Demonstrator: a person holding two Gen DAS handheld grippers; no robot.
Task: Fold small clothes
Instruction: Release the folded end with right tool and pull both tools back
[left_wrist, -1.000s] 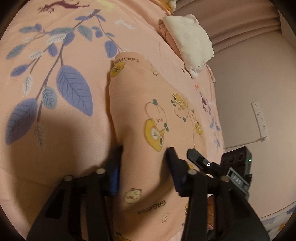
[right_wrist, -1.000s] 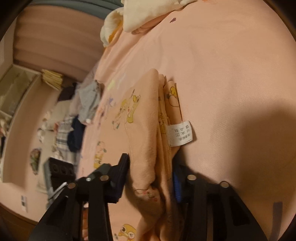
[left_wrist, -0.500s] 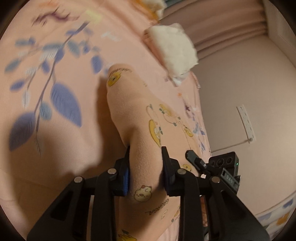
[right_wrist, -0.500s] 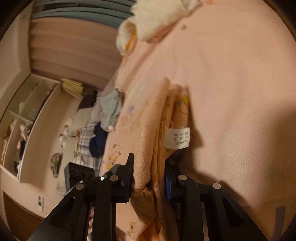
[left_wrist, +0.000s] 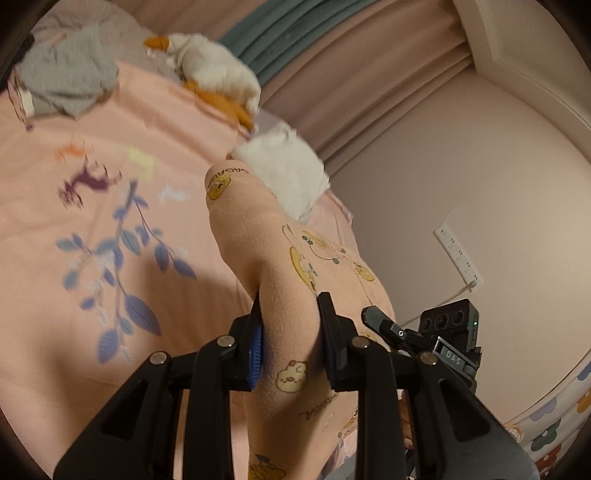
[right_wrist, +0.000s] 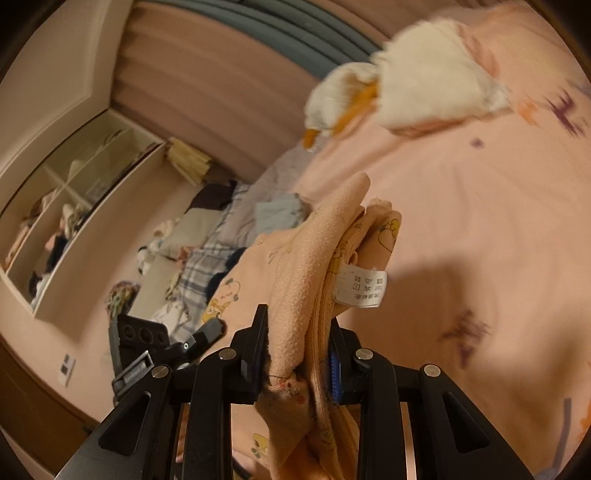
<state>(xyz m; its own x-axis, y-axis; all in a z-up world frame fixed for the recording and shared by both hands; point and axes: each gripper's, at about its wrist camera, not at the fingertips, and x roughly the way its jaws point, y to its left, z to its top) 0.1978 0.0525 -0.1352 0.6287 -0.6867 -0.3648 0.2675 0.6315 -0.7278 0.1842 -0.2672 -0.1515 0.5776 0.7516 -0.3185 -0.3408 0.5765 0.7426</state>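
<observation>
A small peach garment printed with yellow cartoon animals hangs lifted off the pink bedspread. My left gripper is shut on one bunched edge of it. In the right wrist view the same peach garment shows its folded layers and a white care label; my right gripper is shut on that edge. The cloth stretches between both grippers above the bed. The other gripper appears at the lower right of the left wrist view.
White and orange clothes and a grey garment lie at the far end of the bed. A white folded cloth sits near the wall. Shelves and a clothes pile stand to the left in the right view. A wall socket strip is on the right.
Both grippers closed on the garment's edge and rose, lifting it off the bedspread. The views tilted up, so curtains and the room's far end came into sight.
</observation>
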